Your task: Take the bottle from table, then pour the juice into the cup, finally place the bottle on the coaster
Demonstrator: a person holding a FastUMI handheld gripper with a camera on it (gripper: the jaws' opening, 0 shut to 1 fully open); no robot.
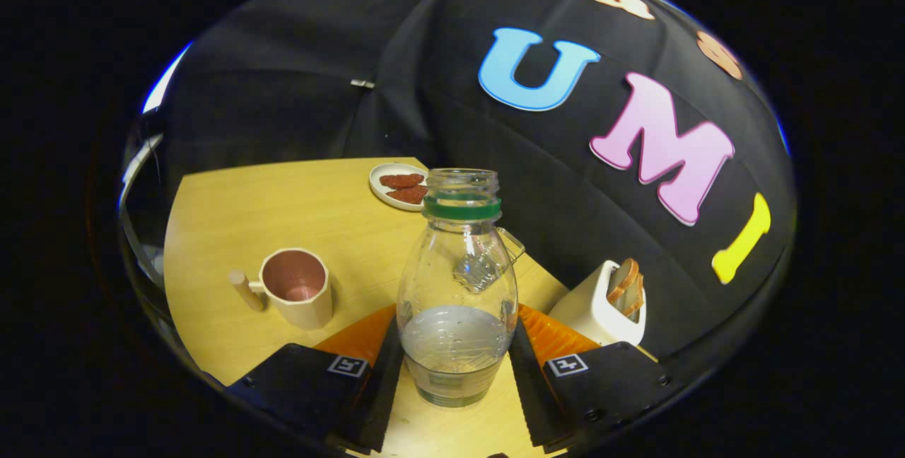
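Note:
A clear plastic bottle with a green neck ring and no cap stands upright between my fingers. Clear liquid fills about its lower third. My gripper is shut on the bottle, one finger pressing each side of its lower body. A beige cup with a pink inside and a handle on its left stands on the wooden table, left of the bottle and beyond my left finger. It looks empty. A small pale object peeks out behind the bottle's right shoulder; I cannot tell what it is.
A white plate with reddish-brown pieces sits at the table's far edge behind the bottle. A white toaster holding bread slices stands just beyond my right finger. Black cloth walls close off the back and right.

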